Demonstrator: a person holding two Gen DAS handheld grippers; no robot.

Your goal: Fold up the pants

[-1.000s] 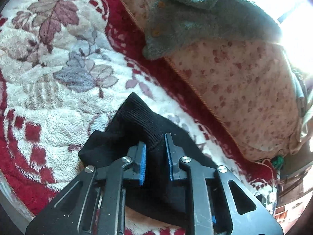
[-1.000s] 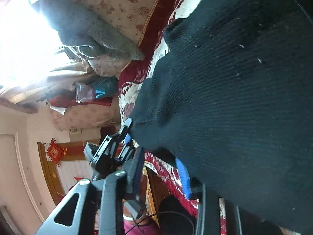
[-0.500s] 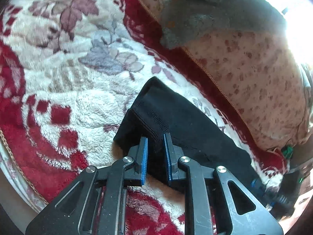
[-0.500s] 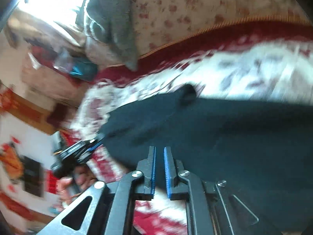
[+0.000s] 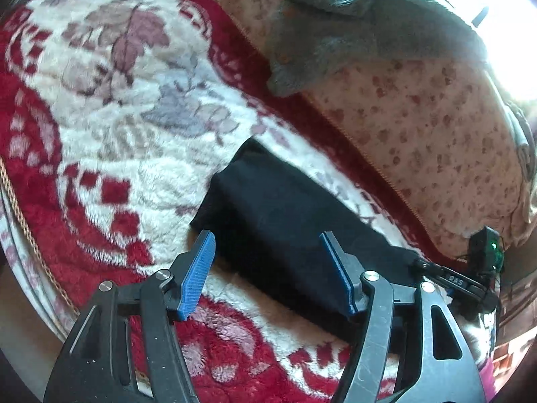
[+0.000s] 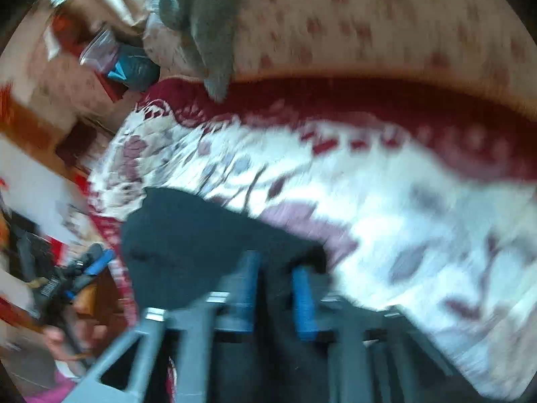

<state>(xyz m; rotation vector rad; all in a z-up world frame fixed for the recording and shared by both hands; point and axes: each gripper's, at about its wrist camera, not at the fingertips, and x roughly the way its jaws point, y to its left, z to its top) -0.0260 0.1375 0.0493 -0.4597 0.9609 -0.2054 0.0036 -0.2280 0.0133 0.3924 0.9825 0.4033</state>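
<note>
Red-and-cream floral blanket [image 5: 110, 154] carries the folded black pants [image 5: 288, 225] below a grey towel [image 5: 362, 30]. Left gripper [image 5: 272, 268] gapes wide above them; blurred right gripper [image 6: 273, 288] pinches their edge.

My left tongs [image 5: 268, 265] now gape wide, off the black pants [image 5: 285, 221], which lie flat on the blanket [image 5: 134, 134]; my right tongs [image 6: 273, 288] part slightly.

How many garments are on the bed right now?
2: black pants folded on the red floral blanket near the left gripper; grey sweater on the back cushion. Others may be hidden.
</note>
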